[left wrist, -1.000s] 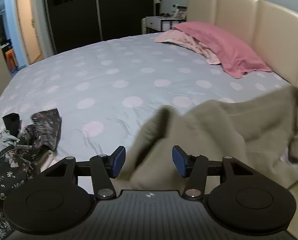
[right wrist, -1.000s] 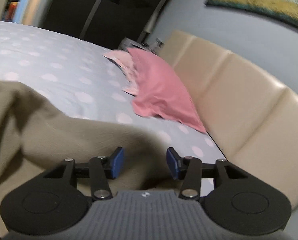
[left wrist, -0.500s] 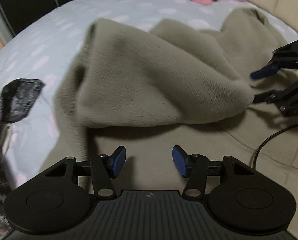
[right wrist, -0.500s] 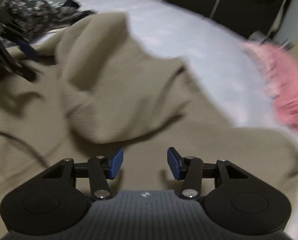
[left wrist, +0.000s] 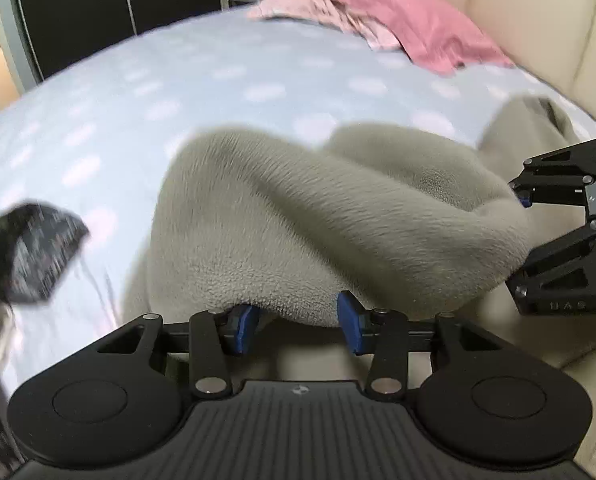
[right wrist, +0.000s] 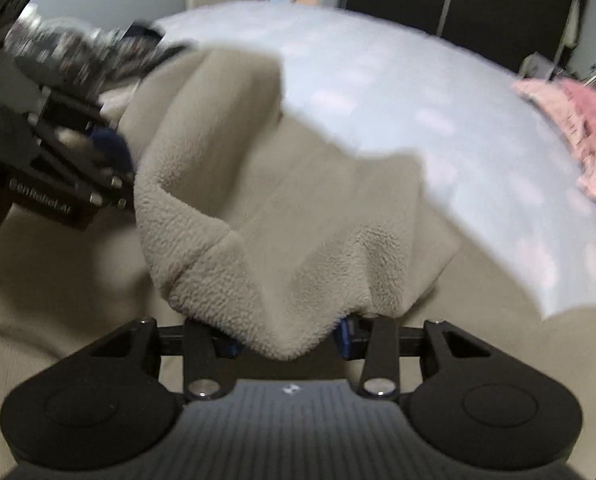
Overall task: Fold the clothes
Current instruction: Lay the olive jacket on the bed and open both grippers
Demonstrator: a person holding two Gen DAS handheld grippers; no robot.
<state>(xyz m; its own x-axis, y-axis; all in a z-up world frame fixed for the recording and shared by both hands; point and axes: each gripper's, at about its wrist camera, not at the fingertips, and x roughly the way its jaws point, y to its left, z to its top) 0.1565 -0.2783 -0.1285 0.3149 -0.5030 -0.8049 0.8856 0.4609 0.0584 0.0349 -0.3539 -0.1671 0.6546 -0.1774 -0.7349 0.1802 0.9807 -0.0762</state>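
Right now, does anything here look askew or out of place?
Nothing damaged. The beige fleece lies bunched, its fold over both open grippers; a dark floral garment sits crumpled at the bed's edge.

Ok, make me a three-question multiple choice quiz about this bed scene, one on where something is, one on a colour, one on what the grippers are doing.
1. Where does the pink pillow lie?
A. beside the headboard
B. on the floor
C. under the fleece

2. What colour is the fleece garment?
A. navy
B. beige
C. red

3. How do the left gripper and right gripper stand?
A. both wide apart, away from all cloth
B. only the left reaches cloth
C. each has fleece between its blue fingers

Answers: 1 A, it rests at the far end of the bed against the headboard. 2 B, the pile is pale tan. 3 C, fleece bunches between both pairs.
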